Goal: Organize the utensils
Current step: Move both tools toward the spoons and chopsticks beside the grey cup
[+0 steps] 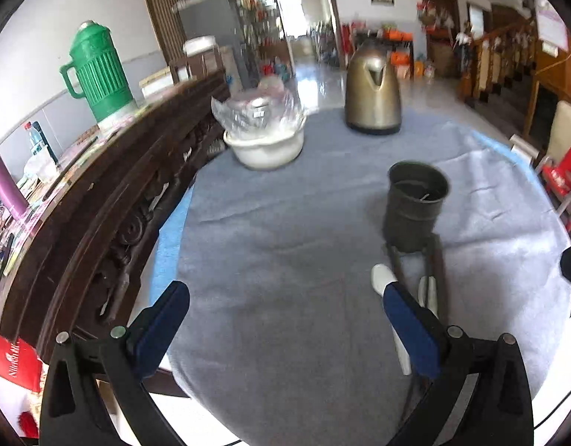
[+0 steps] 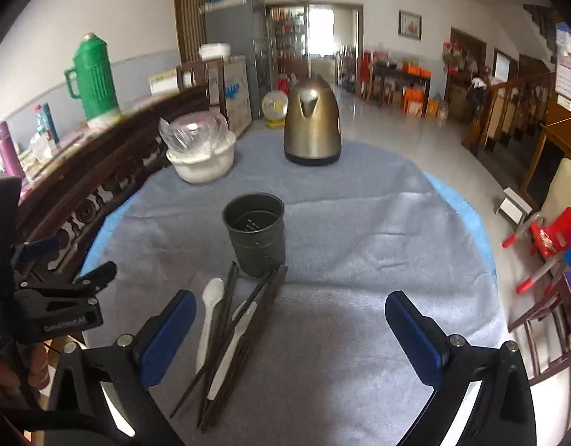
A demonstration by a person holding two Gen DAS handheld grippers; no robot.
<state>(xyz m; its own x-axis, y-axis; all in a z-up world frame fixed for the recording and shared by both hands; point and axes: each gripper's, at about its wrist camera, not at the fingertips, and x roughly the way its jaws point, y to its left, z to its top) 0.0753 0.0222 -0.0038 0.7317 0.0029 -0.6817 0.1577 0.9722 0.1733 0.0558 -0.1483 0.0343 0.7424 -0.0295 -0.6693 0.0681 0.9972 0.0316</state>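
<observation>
A dark metal cup (image 2: 255, 233) stands upright on the grey cloth; it also shows in the left wrist view (image 1: 415, 208). In front of it lie two white spoons (image 2: 210, 308) and several dark chopsticks (image 2: 244, 334), flat on the cloth. In the left wrist view the white spoons (image 1: 382, 277) and chopsticks (image 1: 435, 264) lie by the right finger. My right gripper (image 2: 289, 334) is open and empty, with the utensils by its left finger. My left gripper (image 1: 285, 327) is open and empty, to the left of the utensils.
A bronze kettle (image 2: 312, 126) stands at the table's far side. A white bowl with a plastic-wrapped item (image 2: 200, 156) sits far left. A dark carved wooden sideboard (image 1: 110, 200) with a green thermos (image 1: 97, 70) runs along the left. A red chair (image 2: 552, 238) is right.
</observation>
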